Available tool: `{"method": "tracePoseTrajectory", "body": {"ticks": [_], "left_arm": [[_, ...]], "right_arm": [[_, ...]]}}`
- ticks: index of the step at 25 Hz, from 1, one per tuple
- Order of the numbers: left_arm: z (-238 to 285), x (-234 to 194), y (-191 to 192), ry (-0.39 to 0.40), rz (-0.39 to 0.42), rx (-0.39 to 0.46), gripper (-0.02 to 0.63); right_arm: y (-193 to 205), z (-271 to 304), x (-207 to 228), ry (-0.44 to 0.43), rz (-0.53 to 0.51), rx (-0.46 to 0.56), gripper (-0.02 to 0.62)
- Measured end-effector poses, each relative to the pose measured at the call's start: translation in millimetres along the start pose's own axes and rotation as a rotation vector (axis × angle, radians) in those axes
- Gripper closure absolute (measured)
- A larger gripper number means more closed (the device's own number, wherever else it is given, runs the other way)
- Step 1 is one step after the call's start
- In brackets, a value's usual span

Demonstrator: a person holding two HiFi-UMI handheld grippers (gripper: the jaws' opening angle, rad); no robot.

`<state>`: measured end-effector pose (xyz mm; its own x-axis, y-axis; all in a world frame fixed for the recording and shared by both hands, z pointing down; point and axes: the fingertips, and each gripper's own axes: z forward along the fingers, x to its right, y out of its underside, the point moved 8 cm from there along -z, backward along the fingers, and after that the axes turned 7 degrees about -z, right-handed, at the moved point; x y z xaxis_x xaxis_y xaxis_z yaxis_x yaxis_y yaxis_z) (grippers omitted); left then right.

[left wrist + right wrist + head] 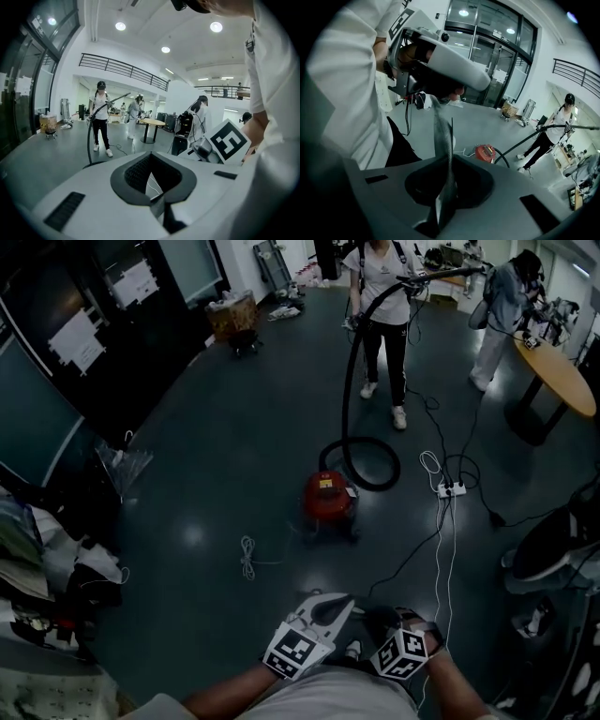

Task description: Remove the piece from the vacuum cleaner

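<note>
The red vacuum cleaner (328, 495) stands on the dark floor a few steps ahead of me, small in the right gripper view (485, 152). Its black hose (354, 381) loops up to a person in a white shirt (384, 296) who holds the wand. My left gripper (342, 601) and right gripper (380, 615) are held close to my body, side by side and far from the vacuum. Each gripper's jaws lie together with nothing between them, the left (161, 206) and the right (443, 136). The right gripper's marker cube (229, 140) shows in the left gripper view.
A white power strip (452, 488) with cables lies right of the vacuum, and a coiled white cable (247, 557) lies to its left. A second person (502, 315) stands by a round wooden table (553, 371). Clutter (47, 559) lines the left wall.
</note>
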<state>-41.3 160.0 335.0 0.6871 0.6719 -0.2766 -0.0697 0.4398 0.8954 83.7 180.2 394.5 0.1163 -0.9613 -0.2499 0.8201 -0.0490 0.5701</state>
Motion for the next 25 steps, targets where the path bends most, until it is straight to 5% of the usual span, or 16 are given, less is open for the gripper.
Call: {"method": "tracePoseTrajectory", "body": {"ticks": [12, 25], "left_arm": [[-10, 104, 3, -0.013, 0.001, 0.049, 0.6], [-10, 124, 12, -0.03, 0.02, 0.037, 0.6]], "right_arm": [[21, -68, -65, 0.04, 0.023, 0.062, 0.557], [36, -77, -72, 0.049, 0.01, 0.063, 0.557]]}}
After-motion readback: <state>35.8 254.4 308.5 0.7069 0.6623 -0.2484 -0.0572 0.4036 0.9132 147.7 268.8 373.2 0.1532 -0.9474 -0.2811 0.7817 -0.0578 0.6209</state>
